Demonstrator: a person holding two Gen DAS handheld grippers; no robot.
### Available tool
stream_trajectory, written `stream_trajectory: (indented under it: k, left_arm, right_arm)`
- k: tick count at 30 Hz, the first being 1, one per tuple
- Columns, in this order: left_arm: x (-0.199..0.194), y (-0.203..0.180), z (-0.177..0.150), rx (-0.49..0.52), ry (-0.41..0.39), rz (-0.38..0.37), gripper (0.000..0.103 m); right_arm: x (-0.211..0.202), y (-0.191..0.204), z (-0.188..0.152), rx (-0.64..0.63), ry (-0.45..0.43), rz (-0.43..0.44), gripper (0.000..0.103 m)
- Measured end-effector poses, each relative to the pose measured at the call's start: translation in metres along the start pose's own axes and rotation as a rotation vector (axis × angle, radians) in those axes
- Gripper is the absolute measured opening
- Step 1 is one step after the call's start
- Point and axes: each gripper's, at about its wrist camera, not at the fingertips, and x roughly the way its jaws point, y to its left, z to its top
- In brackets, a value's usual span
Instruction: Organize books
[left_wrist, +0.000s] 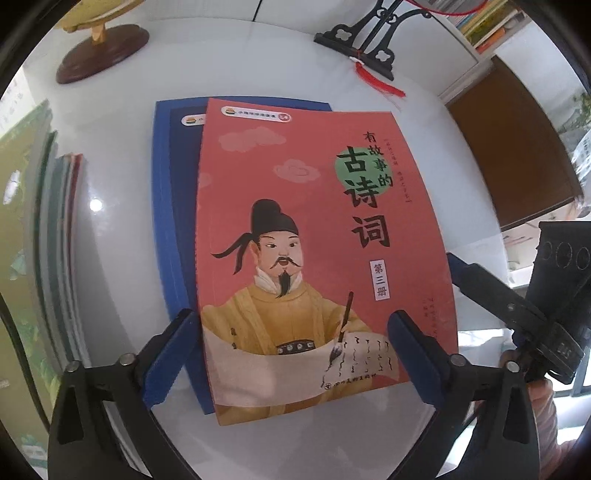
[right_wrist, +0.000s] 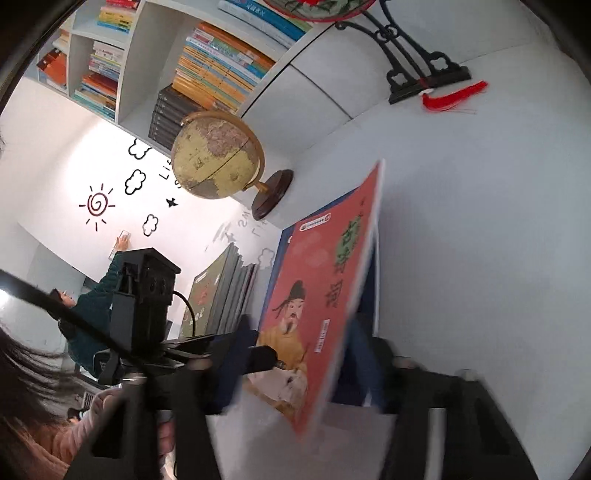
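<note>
Jaws of left gripper gape empty over red book edge; right gripper jaws blurred, unclear.

Red book cover reads 有故事的古诗词; a white label there says 第三册.

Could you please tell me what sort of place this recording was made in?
Probably a study or children's reading room: white shelves packed with books, a globe on the white table, and cloud-and-sun wall stickers.
</note>
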Motion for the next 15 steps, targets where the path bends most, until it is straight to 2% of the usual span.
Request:
stream_trajectory:
  k: [2,5,7,9,11,15]
  left_arm:
    - [-0.002,0.001,-0.002,-0.014,-0.011,0.015,0.089]
    - [-0.005,0.006,-0.006,-0.052,-0.013,-0.014,0.079]
    - [-0.006,0.008,-0.010,-0.079,-0.010,-0.029,0.076]
    - [-0.007,0.004,-0.016,-0.070,0.001,-0.006,0.074]
    - [-0.008,0.000,-0.021,-0.067,0.016,0.008,0.072]
    - [-0.011,0.001,-0.031,-0.123,0.019,-0.005,0.072]
  right_arm:
    - [0.002,-0.007,-0.003,0.023,0.011,-0.024,0.036]
    - [0.002,-0.017,-0.007,0.067,0.015,-0.061,0.033]
    - [0.004,-0.022,-0.010,0.079,0.034,-0.102,0.033]
    - [0.008,-0.023,-0.015,0.078,0.068,-0.147,0.033]
    - [0.005,-0.023,-0.017,0.084,0.065,-0.144,0.033]
    - [0.000,-0.031,-0.018,0.159,0.071,-0.116,0.033]
